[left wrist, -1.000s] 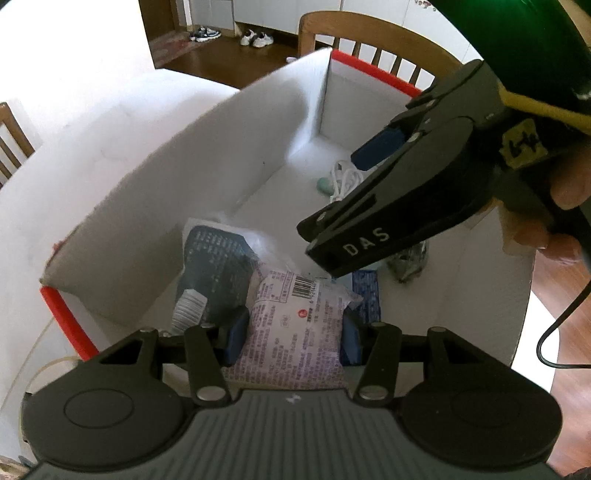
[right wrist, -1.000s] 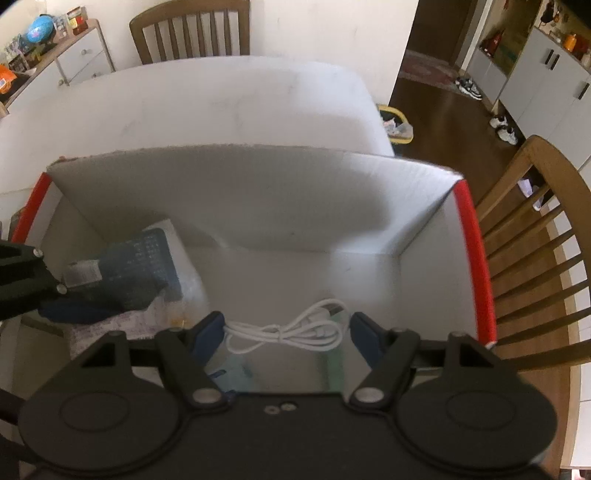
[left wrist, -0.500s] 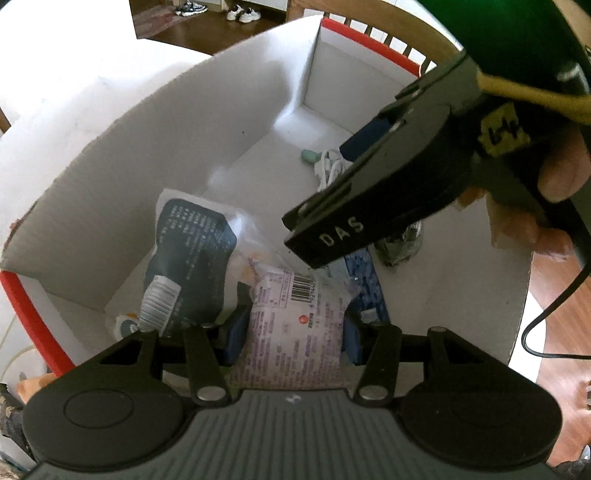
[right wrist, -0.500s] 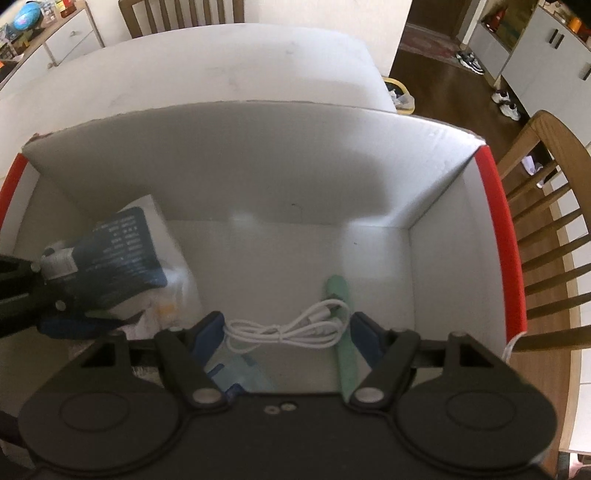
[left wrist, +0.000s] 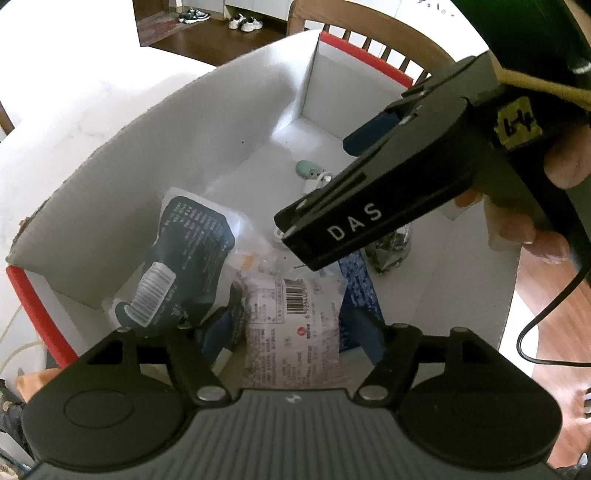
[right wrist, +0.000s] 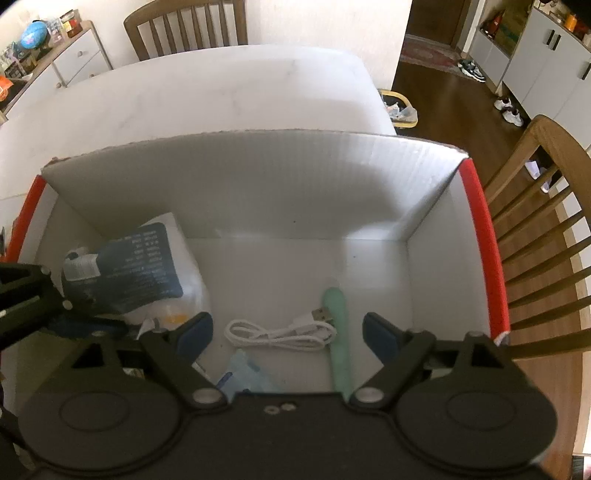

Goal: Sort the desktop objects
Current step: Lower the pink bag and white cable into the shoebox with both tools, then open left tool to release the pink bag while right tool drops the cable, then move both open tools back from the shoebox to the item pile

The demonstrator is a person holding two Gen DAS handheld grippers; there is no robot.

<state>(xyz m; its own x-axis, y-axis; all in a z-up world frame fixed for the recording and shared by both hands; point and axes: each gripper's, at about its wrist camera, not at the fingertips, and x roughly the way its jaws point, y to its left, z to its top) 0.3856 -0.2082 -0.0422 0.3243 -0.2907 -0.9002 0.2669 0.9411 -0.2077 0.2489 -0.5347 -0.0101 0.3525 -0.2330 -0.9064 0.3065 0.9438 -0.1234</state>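
White box (right wrist: 258,192) on table: releasing step. Left gripper (left wrist: 291,325) opening around pink packet (left wrist: 291,332); right gripper (right wrist: 286,328) opening over white cable (right wrist: 277,334). Next: lift clear.

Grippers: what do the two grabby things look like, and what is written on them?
Both are black plastic with two round discs at the base and dark blue pads on the fingers. The left gripper has a grey ribbed body. The right gripper, seen from the left wrist view, carries white letters "DAS", a yellow sticker with handwriting, and a thin black cable trailing off. The sleeve above it looks dark green.
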